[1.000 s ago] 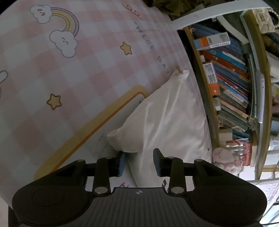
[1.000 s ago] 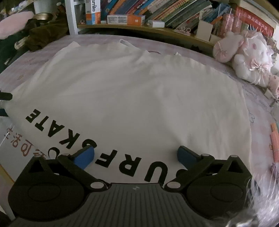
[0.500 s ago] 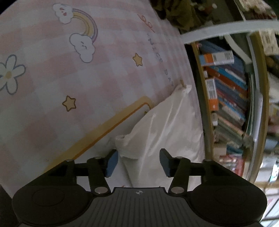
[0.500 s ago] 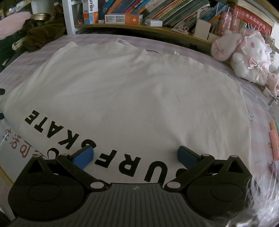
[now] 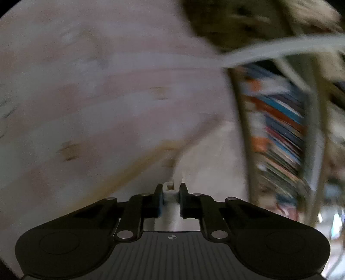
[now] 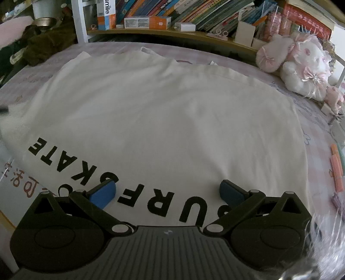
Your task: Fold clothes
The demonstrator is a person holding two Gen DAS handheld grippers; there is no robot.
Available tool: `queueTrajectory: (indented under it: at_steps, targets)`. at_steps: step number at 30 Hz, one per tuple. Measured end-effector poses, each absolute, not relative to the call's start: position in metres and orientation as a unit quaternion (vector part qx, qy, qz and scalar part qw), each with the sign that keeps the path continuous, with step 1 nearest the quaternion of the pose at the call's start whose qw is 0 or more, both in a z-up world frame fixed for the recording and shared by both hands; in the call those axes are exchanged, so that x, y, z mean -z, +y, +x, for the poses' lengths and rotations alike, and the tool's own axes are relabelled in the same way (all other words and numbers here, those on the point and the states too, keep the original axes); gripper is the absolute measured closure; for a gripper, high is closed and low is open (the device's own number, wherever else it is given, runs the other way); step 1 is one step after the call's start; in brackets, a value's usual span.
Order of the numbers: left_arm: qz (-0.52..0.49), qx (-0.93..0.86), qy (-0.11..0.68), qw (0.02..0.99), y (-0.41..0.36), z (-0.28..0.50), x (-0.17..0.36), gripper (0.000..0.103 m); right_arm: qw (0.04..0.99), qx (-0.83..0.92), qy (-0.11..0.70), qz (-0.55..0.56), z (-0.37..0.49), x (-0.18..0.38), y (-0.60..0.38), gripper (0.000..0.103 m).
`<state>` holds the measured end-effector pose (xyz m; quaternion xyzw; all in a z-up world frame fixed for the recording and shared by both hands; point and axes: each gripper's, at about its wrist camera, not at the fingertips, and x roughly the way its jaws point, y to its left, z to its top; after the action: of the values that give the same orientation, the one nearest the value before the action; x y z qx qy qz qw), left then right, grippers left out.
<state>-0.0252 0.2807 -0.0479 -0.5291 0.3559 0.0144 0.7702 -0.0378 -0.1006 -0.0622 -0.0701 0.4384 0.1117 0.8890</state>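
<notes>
Right wrist view: a white T-shirt (image 6: 168, 112) printed "SURF SKATE" lies spread flat on a pink checked bedsheet (image 6: 319, 150).
Above its lettering the right gripper (image 6: 167, 190) hovers with fingers wide apart; the left gripper (image 5: 170, 193) pinches a bunched white edge of it. Bookshelf (image 6: 172, 19) and plush toy (image 6: 301, 69) sit beyond.

A shelf of books (image 6: 194, 15) runs along the top of the frame. Pink plush toys (image 6: 299, 62) sit at upper right, on the pink checked sheet (image 6: 319, 150).
</notes>
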Motion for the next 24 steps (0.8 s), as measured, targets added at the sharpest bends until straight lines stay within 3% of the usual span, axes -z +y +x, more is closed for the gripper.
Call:
queueTrajectory:
  at_steps: [12, 15, 19, 24]
  targets:
    - [-0.544, -0.062, 0.402, 0.734, 0.305, -0.031, 0.081, 0.090, 0.887, -0.110, 0.443, -0.069, -0.035, 0.061, -0.101, 0.000]
    - [-0.558, -0.060, 0.406, 0.722, 0.308, -0.033, 0.091, 0.082, 0.885, -0.109, 0.447, -0.072, -0.033, 0.059, -0.100, 0.000]
    - [-0.572, -0.040, 0.400, 0.715, 0.308, -0.032, 0.093, 0.060, 0.891, -0.105, 0.435, -0.073, -0.032, 0.051, -0.094, 0.000]
    - [-0.568, -0.028, 0.402, 0.717, 0.306, -0.028, 0.095, 0.055, 0.900, -0.157, 0.399, -0.078, -0.033, 0.031, -0.070, 0.000]
